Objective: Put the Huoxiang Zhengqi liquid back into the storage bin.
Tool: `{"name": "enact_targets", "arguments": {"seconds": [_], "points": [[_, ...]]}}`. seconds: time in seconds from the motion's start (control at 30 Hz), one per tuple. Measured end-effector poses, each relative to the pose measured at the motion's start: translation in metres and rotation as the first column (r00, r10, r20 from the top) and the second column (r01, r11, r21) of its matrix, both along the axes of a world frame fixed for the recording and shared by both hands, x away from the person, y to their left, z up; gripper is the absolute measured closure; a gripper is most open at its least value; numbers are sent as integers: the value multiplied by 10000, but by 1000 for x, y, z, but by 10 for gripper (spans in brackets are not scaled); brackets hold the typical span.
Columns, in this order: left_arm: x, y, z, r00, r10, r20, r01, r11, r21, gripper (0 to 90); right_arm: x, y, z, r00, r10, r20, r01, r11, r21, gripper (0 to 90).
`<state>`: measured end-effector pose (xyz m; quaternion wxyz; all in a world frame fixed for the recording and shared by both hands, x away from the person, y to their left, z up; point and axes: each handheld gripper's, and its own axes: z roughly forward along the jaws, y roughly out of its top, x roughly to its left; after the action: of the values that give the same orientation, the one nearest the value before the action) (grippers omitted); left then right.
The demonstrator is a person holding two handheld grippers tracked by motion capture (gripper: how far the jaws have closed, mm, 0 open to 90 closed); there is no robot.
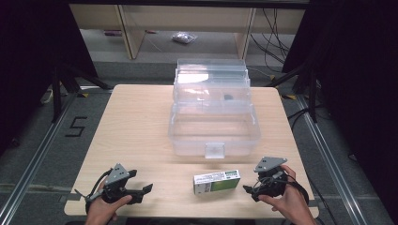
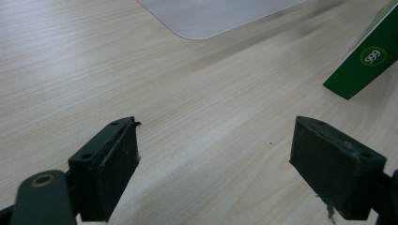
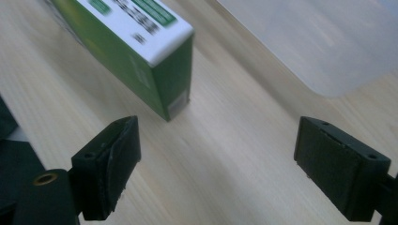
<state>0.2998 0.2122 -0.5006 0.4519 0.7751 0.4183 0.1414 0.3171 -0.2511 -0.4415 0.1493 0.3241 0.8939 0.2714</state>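
I take the green-and-white carton (image 1: 217, 182) as my landmark; it lies flat near the table's front edge, between my two grippers. My right gripper (image 1: 250, 188) sits just right of the carton with its jaws spread wide and empty; in the right gripper view the carton's (image 3: 141, 51) green end corner sits just ahead of the left-hand jaw, apart from it. My left gripper (image 1: 146, 189) rests well left of the carton, jaws likewise wide and holding nothing, the carton's (image 2: 371, 58) corner showing far off to the side.

To do the pick well, I judge I should slide the right gripper in across the carton's short width, straddle it squarely, and close on the two long faces, keeping low so the thin card does not tip.

The carton is crisp, sharp-edged cardboard with a glossy print. The table (image 1: 136, 122) is pale wood-grain laminate, matte. Beyond the carton stands a clear plastic box (image 1: 214, 126), round-cornered, its lid raised behind.
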Motion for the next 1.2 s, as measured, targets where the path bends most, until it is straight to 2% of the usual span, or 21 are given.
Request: {"name": "enact_targets", "arguments": {"seconds": [0.07, 0.13, 0.17, 0.37, 0.4, 0.43, 0.47, 0.57, 0.6, 0.7, 0.77, 0.8, 0.83, 0.87, 0.9, 0.93, 1.0, 1.03, 1.07, 1.2], "points": [[0, 0, 0, 10000, -26, -4, 26, 10000, 1, 150, 3, 3, 7, 9984, 557, 125, -556, 9984, -136, 163], [0, 0, 0, 10000, -29, -3, 29, 10000, 2, 150, 3, 6, 8, 9978, 631, 178, -629, 9979, -133, 159], [0, 0, 0, 10000, -28, -10, 28, 10000, 14, 150, 3, 8, 12, 9978, 657, 6, -656, 9976, -224, 160], [1, 0, 0, 10000, -58, 14, 58, 10000, 6, 150, 6, 20, 23, 9937, 1118, -42, -1118, 9924, -520, 160], [1, 0, 0, 10000, -60, 22, 60, 10000, 6, 149, 7, 23, 26, 9895, 1423, -247, -1435, 9877, -613, 160], [1, 0, 0, 10000, -60, 22, 60, 10000, 6, 149, 7, 23, 26, 9895, 1423, -247, -1435, 9877, -613, 160], [0, 0, 0, 10000, -55, 36, 55, 10000, 20, 150, 9, 27, 29, 9860, 1649, -234, -1663, 9824, -848, 160], [0, 1, 0, 10000, -37, 31, 37, 10000, 6, 150, 10, 32, 30, 9814, 1897, -309, -1915, 9787, -742, 161], [1, 1, 0, 10000, -26, 21, 26, 10000, 14, 150, 11, 34, 31, 9762, 2146, -306, -2164, 9730, -798, 161], [1, 1, 0, 10000, -41, 34, 41, 10000, 18, 149, 12, 42, 33, 9756, 2136, -500, -2175, 9715, -941, 163], [1, 1, 0, 10000, -34, 32, 34, 10000, 10, 150, 16, 47, 33, 9676, 2477, -487, -2516, 9620, -1058, 163], [1, 1, 0, 10000, -28, 31, 28, 10000, 4, 150, 16, 50, 34, 9678, 2456, -557, -2505, 9615, -1131, 162], [1, 1, 0, 10000, -19, 34, 19, 10000, -27, 149, 16, 53, 34, 9673, 2403, -808, -2482, 9626, -1082, 162], [0, 1, 0, 10000, -1, 35, 1, 10000, -37, 150, 18, 59, 33, 9607, 2660, -795, -2740, 9546, -1171, 163], [0, 1, 0, 10000, -1, 35, 1, 10000, -37, 150, 18, 59, 33, 9607, 2660, -795, -2740, 9546, -1171, 163], [1, 0, -1, 10000, 9, 35, -9, 10000, -76, 149, 21, 66, 31, 9499, 3005, -861, -3097, 9420, -1289, 168], [1, 0, -1, 10000, -7, 24, 7, 10000, -44, 150, 20, 69, 31, 9485, 3001, -1012, -3116, 9412, -1303, 172], [1, 1, 0, 10000, -38, 34, 38, 10000, 14, 149, 22, 73, 30, 9457, 3094, -996, -3211, 9370, -1374, 185], [1, 0, 0, 10000, -26, 44, 26, 10000, -48, 149, 24, 77, 29, 9395, 3267, -1031, -3394, 9288, -1487, 221], [1, 0, -1, 10000, -22, 16, 22, 9999, -112, 150, 26, 84, 28, 9389, 3250, -1131, -3398, 9273, -1567, 213]]}}
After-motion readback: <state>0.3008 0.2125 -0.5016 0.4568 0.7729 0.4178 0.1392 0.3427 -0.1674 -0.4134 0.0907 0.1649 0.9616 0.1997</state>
